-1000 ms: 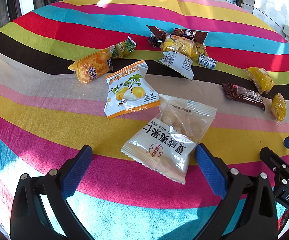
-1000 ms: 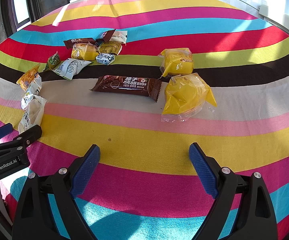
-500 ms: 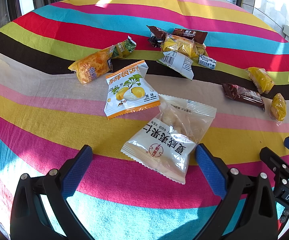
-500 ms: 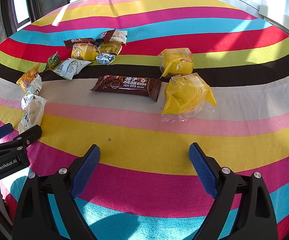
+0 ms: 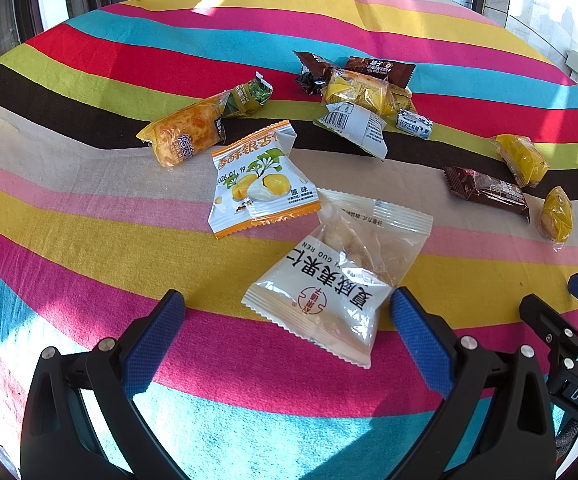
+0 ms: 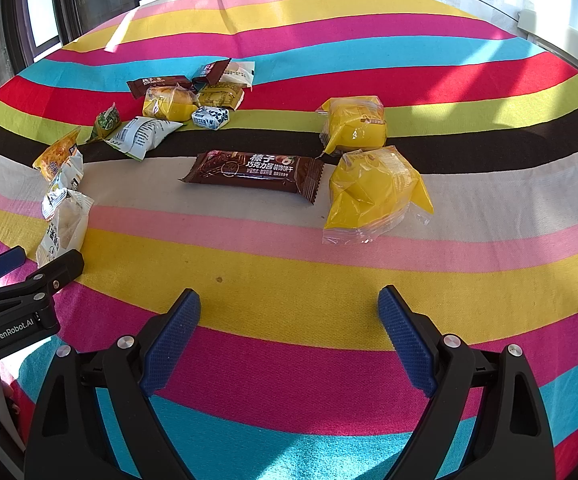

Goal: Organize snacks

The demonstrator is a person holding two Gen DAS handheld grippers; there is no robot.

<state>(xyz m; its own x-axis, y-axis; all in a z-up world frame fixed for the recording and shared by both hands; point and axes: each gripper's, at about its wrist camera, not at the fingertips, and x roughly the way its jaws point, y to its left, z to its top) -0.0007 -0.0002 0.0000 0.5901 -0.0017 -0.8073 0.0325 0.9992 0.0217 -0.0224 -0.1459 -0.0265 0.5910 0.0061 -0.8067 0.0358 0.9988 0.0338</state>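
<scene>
Snack packets lie scattered on a striped tablecloth (image 5: 89, 240). My left gripper (image 5: 287, 312) is open, low over the cloth, with a clear nut packet (image 5: 337, 276) lying between its fingertips. An orange-trimmed white packet (image 5: 261, 184) and an orange bread roll (image 5: 185, 134) lie beyond it. My right gripper (image 6: 289, 308) is open and empty above the cloth (image 6: 289, 280). Ahead of it lie a brown chocolate bar (image 6: 255, 168) and two yellow cake packets (image 6: 373, 192), (image 6: 355, 122).
A heap of small packets (image 5: 361, 92) sits at the back; it also shows in the right wrist view (image 6: 185, 96). The left gripper's body (image 6: 13, 300) is at the right view's left edge. The right gripper's body (image 5: 569, 340) is at the left view's right edge. Windows ring the table.
</scene>
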